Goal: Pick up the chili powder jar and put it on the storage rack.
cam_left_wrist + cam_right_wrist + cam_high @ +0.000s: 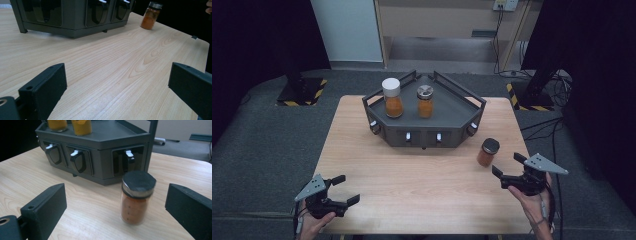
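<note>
The right gripper hovers near the table's right front corner with its jaws spread wide and nothing between them, aimed at the dark-lidded spice jar that stands upright on the wooden table, just in front of the right end of the grey rack. In the right gripper view the jar sits right of centre between the jaws (nearer the right one), so a straight advance could have that jaw clip the glass first and knock the jar over or skid it toward the rack. The jar looks tall and narrow and the glass smooth, so a grip taken high on the lid, or too lightly, may let it slip or tilt. If it is to join the white-lidded jar and the silver-lidded jar on the rack's top, a low carry could catch the raised rail. The left gripper rests wide open and empty at the near left edge, well apart from it all
</note>
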`<state>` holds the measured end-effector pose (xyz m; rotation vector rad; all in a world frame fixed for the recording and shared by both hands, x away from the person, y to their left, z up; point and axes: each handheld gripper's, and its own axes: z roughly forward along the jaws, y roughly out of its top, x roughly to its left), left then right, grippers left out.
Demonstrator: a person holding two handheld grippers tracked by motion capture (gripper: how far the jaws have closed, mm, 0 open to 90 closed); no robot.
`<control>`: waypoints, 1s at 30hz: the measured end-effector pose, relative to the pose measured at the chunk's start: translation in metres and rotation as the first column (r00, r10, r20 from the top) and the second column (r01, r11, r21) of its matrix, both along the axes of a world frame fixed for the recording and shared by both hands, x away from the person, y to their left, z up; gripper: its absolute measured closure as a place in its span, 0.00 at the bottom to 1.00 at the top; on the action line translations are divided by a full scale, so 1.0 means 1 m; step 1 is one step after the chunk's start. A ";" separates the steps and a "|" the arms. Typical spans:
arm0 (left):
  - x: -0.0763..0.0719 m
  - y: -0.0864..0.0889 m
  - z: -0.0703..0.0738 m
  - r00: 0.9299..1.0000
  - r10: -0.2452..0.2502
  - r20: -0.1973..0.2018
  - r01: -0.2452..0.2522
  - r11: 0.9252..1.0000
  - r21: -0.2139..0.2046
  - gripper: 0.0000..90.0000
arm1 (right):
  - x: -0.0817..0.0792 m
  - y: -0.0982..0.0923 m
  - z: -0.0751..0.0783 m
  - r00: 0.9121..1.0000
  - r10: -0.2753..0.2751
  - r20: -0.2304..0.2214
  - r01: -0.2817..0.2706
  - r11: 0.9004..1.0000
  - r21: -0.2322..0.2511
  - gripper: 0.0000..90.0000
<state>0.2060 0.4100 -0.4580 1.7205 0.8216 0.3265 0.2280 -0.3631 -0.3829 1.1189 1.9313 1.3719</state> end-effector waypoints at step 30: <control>0.001 0.001 -0.001 1.000 0.009 -0.009 -0.009 1.000 -0.003 0.01 | 0.074 0.019 -0.016 0.992 -0.066 -0.104 0.061 0.997 -0.051 0.08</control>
